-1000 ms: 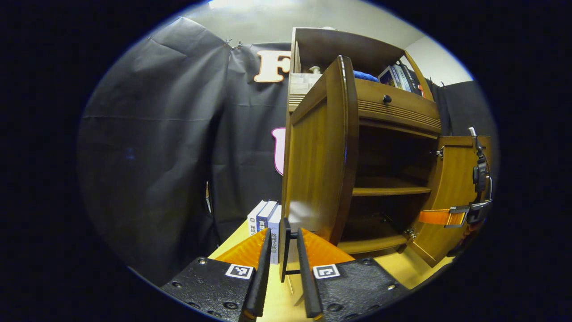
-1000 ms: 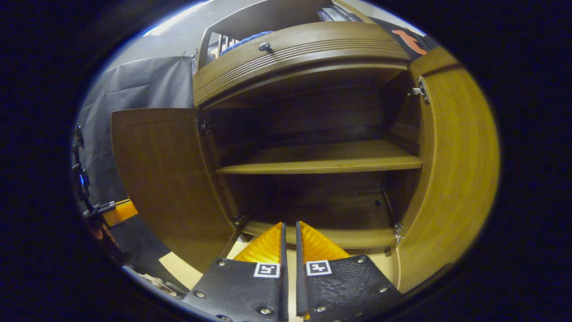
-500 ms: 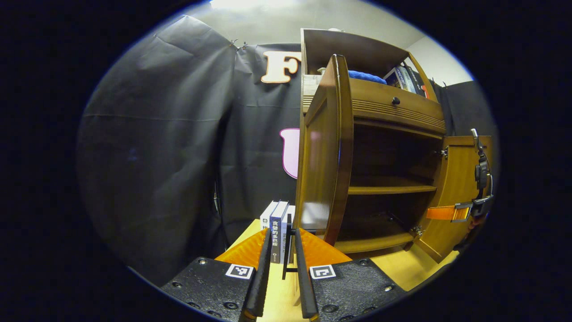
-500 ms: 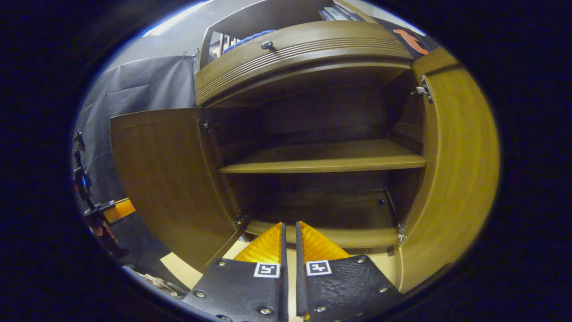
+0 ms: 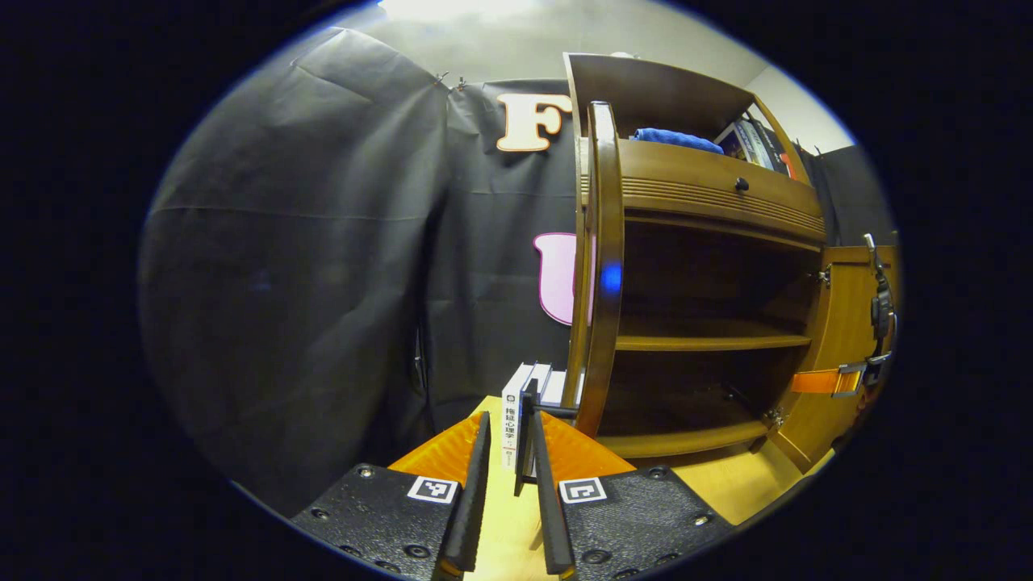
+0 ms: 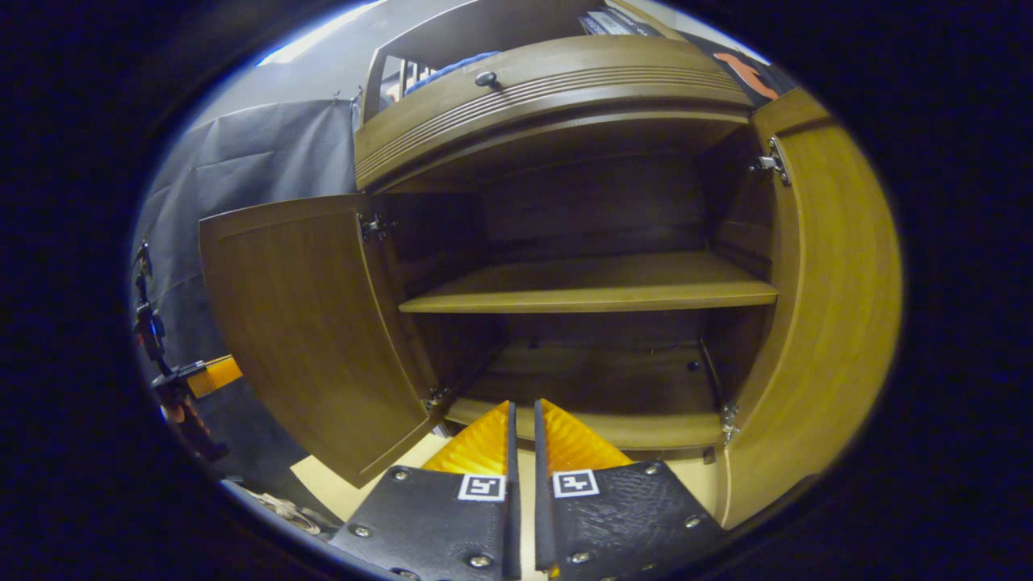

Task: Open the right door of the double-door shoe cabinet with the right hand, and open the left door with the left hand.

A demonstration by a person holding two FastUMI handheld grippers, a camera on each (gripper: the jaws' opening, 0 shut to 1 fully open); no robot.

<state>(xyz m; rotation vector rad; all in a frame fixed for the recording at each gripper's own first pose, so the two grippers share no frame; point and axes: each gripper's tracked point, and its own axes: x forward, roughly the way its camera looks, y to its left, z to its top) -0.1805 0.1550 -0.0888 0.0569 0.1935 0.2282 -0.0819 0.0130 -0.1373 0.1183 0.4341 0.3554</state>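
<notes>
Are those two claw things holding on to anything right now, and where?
The left gripper holds the left door by its handle, low on the door. The right gripper is closed on nothing.

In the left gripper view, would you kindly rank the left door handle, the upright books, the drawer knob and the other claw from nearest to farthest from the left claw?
1. Left door handle, between the left claw's fingers.
2. Upright books, just behind the handle, on the table.
3. Drawer knob, upper right on the cabinet, and the other claw, far right by the right door: too close to call.
</notes>
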